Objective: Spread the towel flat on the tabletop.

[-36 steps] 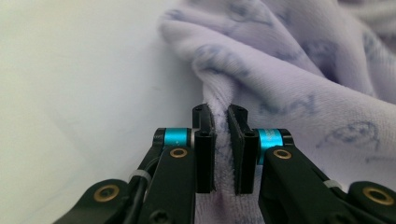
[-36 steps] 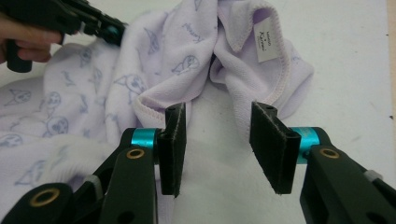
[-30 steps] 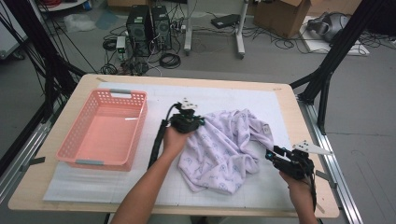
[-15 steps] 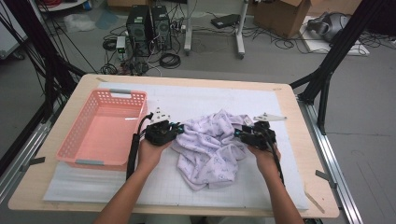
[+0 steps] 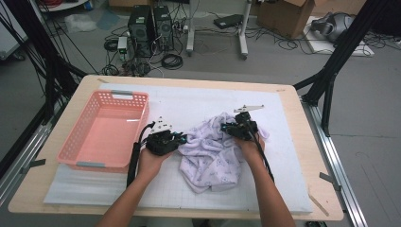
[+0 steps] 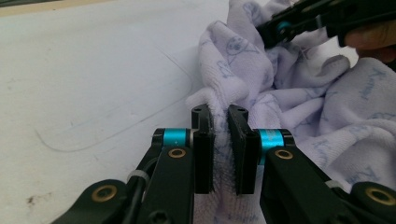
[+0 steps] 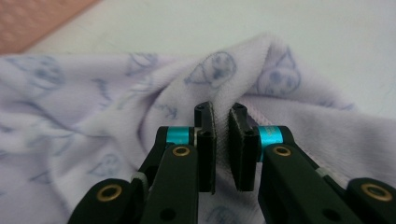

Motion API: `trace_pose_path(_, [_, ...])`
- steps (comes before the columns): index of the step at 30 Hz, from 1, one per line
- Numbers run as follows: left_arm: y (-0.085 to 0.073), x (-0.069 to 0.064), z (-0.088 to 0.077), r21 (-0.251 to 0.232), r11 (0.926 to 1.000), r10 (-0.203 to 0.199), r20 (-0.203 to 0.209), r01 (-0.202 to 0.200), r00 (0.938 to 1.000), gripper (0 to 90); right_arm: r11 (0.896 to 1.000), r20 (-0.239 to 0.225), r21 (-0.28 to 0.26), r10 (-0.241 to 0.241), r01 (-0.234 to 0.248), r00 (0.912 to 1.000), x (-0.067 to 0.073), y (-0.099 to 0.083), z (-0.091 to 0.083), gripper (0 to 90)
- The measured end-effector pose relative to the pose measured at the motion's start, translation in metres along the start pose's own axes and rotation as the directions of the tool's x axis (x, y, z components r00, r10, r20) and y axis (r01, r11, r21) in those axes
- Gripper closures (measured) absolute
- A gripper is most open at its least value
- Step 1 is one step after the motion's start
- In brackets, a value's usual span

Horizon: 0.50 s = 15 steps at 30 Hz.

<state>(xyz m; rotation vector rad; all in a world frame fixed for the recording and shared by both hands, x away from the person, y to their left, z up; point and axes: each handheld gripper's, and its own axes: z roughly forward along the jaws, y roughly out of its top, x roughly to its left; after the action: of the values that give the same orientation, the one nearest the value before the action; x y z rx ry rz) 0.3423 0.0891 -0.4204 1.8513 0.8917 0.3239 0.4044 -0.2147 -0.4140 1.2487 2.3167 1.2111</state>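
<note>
- While both grippers sit on the cloth, I read the step as gripping done at two points, ready for a lift or spread.
- Towel [image 5: 208, 153], pale lilac w/ small printed faces, lies crumpled on the white mat [image 5: 198, 101] mid-table, just right of the basket, not touching it as far as I can tell.
- Left gripper [image 5: 182, 139] is at the towel's left edge. In the left gripper view its jaws are nearly closed w/ a ridge of towel [image 6: 243, 88] pinched between the pads, so I've got a firm bite there.
- Right gripper [image 5: 226, 127] is at the upper right of the heap. Its jaws have just been closing, and in the right gripper view they're clamped on a fold near the hemmed edge [image 7: 261, 100].
- Right gripper also shows across the heap in the left gripper view [image 6: 280, 28], so the two holds are near each other, w/ bunched fabric between.
- Next move, my call: raise both hands together and draw them apart so the towel hangs open; needs even tension, else one pinch may slip since each holds only a thin fold.
- Can't tell if either hold is a true corner; may need a regrip.
- Pink basket [image 5: 85, 142] stands on the left of the table, slotted walls, nothing in it that I can see.
- If the towel's bound for it, the carry is short, leftward.
</note>
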Motion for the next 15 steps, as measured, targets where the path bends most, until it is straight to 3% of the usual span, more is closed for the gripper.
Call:
trace_pose_path(3, [-0.002, -0.004, 0.000, 0.019, 0.9998, 0.001, 0.032, -0.001, 0.9995, 80.1, 0.998, -0.011, -0.052, -0.033, 0.032, 0.9994, 0.003, -0.003, -0.026, 83.0])
trace_pose_path(6, [-0.003, -0.010, 0.003, 0.054, 0.9968, 0.056, 0.055, -0.059, 0.9969, 78.9, 0.993, 0.013, -0.092, -0.077, 0.078, 0.9969, 0.006, -0.015, -0.057, 83.1])
trace_pose_path(7, [-0.004, -0.011, 0.005, 0.063, 0.9961, 0.057, 0.064, -0.061, 0.9963, 77.9, 0.992, 0.027, -0.101, -0.079, 0.081, 0.9966, 0.006, -0.022, -0.066, 83.1])
trace_pose_path(12, [-0.003, -0.014, 0.012, 0.057, 0.9978, 0.027, 0.103, -0.033, 0.9943, 64.1, 0.993, 0.079, -0.099, -0.063, 0.071, 0.9949, -0.003, -0.058, -0.105, 83.1])
trace_pose_path(15, [0.001, -0.012, 0.013, 0.032, 0.9992, 0.020, 0.094, -0.024, 0.9954, 54.3, 0.995, 0.103, -0.080, -0.046, 0.054, 0.9936, -0.010, -0.076, -0.122, 83.1])
